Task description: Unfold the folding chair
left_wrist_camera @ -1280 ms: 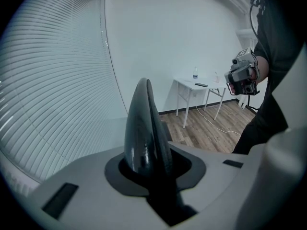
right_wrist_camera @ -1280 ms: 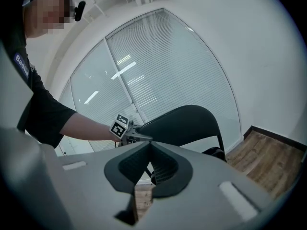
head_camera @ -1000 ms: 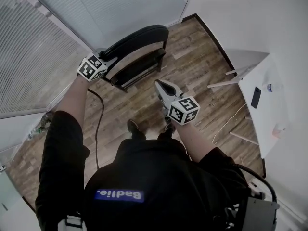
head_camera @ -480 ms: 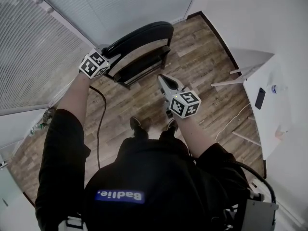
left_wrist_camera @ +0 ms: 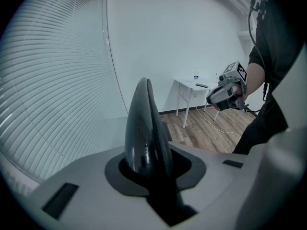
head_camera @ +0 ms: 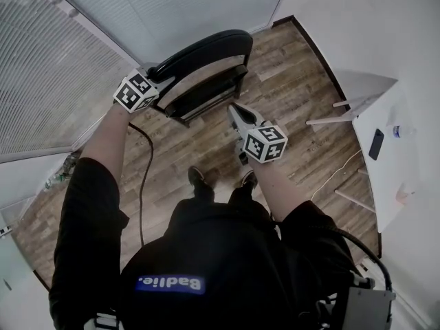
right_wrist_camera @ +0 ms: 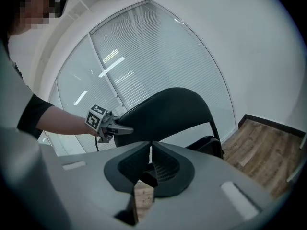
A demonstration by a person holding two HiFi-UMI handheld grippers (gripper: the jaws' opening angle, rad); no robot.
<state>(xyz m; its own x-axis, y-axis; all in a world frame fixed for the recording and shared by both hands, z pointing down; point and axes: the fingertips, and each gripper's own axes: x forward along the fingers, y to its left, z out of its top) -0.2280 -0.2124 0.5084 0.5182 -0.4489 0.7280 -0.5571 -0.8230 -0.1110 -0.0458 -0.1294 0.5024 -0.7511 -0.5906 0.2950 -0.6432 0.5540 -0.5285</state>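
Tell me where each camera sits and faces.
Head view: on the person's head, steeply down at the folding chair, forearms, torso, shoes.
Left gripper view: on the left gripper, along jaws clamped on the backrest, toward the table; right forearm shows.
Right gripper view: on the right gripper, shut, toward the blinds; left forearm shows.
Shared: the chair; each gripper view shows the other gripper.

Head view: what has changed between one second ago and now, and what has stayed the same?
The right gripper, shut and empty, has sunk a little toward the folding chair. Nothing was taken hold of or let go. The left gripper stays clamped on the top edge of the backrest, and the chair is still folded.
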